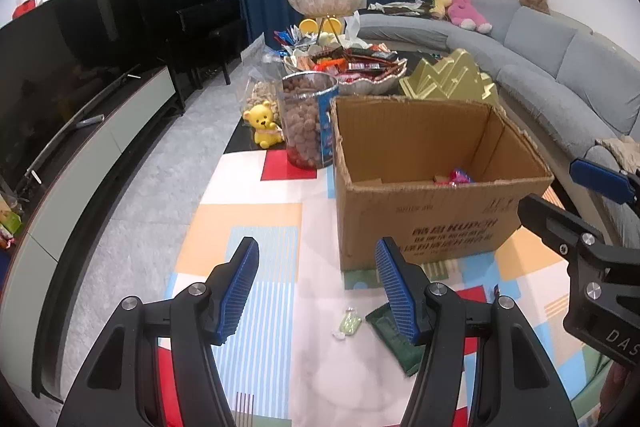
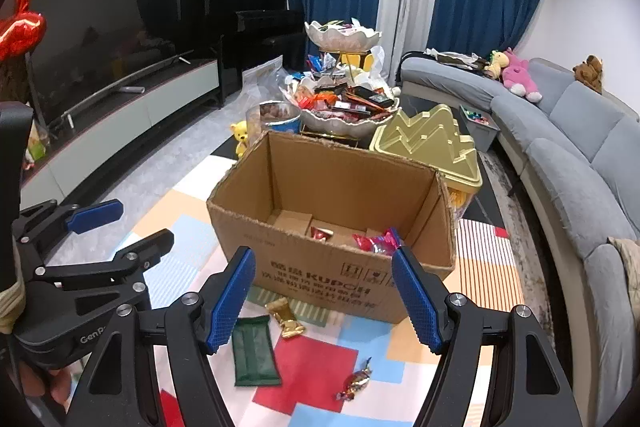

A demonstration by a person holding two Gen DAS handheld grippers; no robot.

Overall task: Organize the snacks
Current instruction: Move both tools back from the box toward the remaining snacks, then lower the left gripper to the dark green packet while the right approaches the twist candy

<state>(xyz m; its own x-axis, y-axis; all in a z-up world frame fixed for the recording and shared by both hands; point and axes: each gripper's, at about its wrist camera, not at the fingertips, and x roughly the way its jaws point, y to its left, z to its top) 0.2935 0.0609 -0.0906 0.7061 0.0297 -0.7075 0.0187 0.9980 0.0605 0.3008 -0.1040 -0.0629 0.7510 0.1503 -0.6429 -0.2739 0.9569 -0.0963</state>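
four loose snacks lie on patterned bench [image 2: 312,367] in front of cardboard box [image 2: 332,267]: green flat packet [image 2: 254,351], gold wrapped candy [image 2: 286,317], dark twist-wrapped candy [image 2: 356,385], pale green twist candy [image 1: 349,323]. box already holds few red wrappers [image 2: 376,241]. all look light, crinkly, likely slippery foil; flat packet sits flush, best pinched at raised edge; twist candies best taken across middle, gently. left gripper [image 1: 316,291] jaws half wide, empty, above pale candy. right gripper [image 2: 324,301] jaws wide, empty, above gold candy.

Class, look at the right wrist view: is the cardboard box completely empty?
No, the cardboard box holds red and pink wrapped snacks on its floor.
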